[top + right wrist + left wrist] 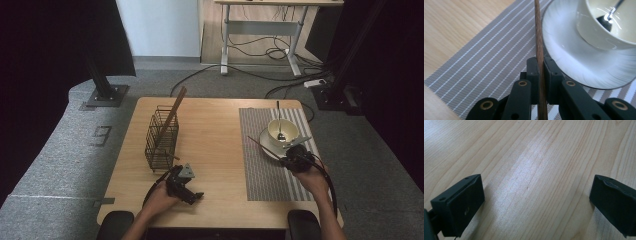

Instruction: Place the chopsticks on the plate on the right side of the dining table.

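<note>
my right gripper (541, 65) has its jaws clamped on 1 brown chopstick (538, 37), which runs up past the rim of the white saucer (564, 50). the cup (282, 131) with a spoon (280, 127) sits on that saucer, on the striped placemat (265, 170). my left gripper (536, 202) rests over bare table (529, 157), jaws wide apart, holding nothing. the wire basket (161, 140) holds another stick (173, 112).

1. I see the wire basket (161, 139) on the table's (215, 150) left half, a stick (172, 113) standing in it.
2. The placemat (265, 170) lies right; on it, the saucer (266, 141) bears the cup (283, 131), holding a spoon (280, 131).
</note>
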The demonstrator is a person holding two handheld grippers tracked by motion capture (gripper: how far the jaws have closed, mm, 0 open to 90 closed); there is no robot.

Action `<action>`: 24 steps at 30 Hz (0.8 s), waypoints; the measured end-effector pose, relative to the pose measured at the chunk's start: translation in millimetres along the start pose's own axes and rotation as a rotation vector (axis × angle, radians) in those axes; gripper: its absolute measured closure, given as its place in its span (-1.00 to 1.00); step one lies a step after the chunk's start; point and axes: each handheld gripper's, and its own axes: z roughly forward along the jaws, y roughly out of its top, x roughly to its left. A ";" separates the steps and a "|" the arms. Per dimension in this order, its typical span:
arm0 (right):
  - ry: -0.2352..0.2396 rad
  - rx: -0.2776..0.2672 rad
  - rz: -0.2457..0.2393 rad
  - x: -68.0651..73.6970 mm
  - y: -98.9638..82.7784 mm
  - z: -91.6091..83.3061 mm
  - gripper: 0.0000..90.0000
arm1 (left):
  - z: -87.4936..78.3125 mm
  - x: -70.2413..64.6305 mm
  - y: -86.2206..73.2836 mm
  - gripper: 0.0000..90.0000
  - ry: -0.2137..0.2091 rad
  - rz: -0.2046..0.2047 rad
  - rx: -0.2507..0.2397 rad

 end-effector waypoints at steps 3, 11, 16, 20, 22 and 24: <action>-0.007 0.005 0.011 -4.9 -1.4 2.4 0.85 | 0.0 0.0 0.0 -1.00 0.000 0.000 0.000; -0.025 0.022 0.043 -15.2 -4.7 10.5 0.84 | 0.1 -0.1 -0.1 -1.00 0.000 -0.001 -0.002; -0.040 0.027 0.062 -23.1 -8.4 16.2 0.84 | 0.1 -0.1 0.0 -1.00 0.000 0.000 -0.001; -0.047 0.033 0.063 -26.7 -10.0 20.2 0.84 | 0.1 -0.1 0.0 -1.00 0.000 -0.001 -0.001; -0.048 0.037 0.063 -28.2 -10.6 22.4 0.84 | 0.1 -0.1 0.0 -1.00 0.000 0.000 -0.001; -0.049 0.038 0.065 -29.0 -10.7 23.4 0.84 | 0.1 -0.1 0.0 -1.00 0.000 -0.001 -0.001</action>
